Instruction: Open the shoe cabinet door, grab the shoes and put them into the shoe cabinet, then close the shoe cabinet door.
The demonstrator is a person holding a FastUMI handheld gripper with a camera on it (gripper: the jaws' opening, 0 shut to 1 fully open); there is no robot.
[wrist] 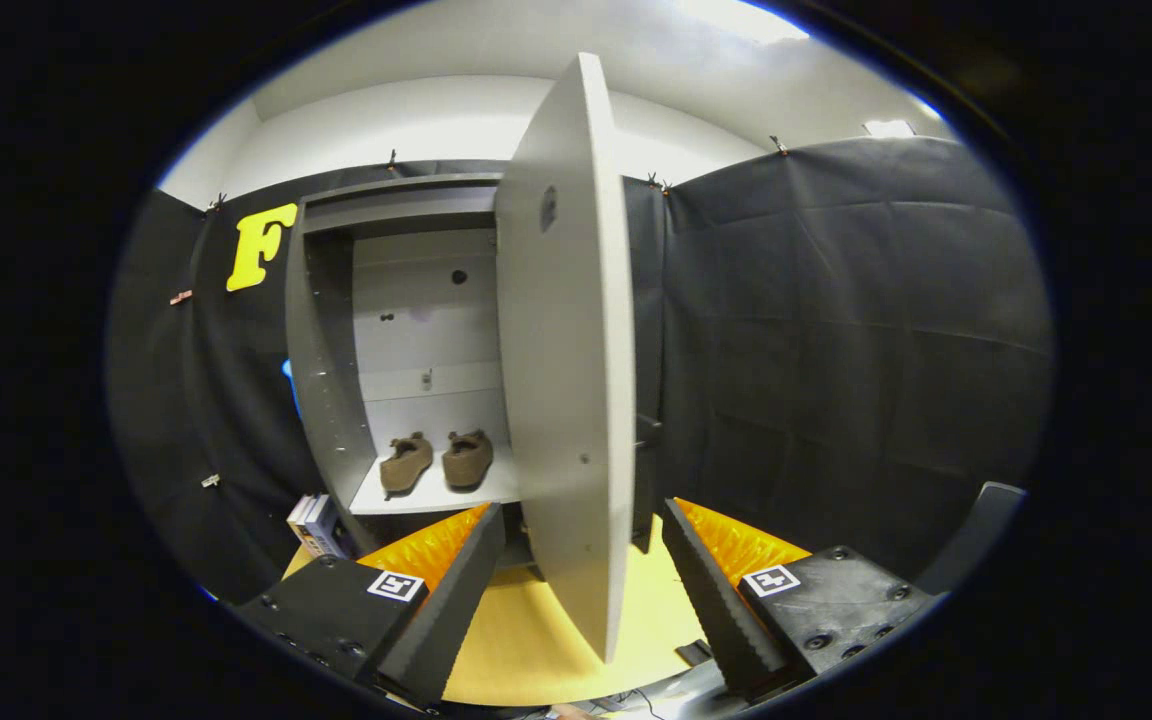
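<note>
Now | hand-held gripper [576, 590] released (door [566, 340] edge betw fingers) | shoes [436, 462] in cabinet [321, 370]

Shoes [436, 461] in cabinet [321, 350] (door [566, 380] between fingers [456, 590])

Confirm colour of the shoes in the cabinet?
Brown, both shoes, in the gripper view; gripper open, fingers either side of the door edge.

Grey shoe cabinet [326, 380] with a matching grey door [566, 370], paler grey back panel inside. The shoes [436, 462] are brown. Floor [526, 630] is yellow, and the gripper [576, 600] carries black-and-white square markers.
</note>
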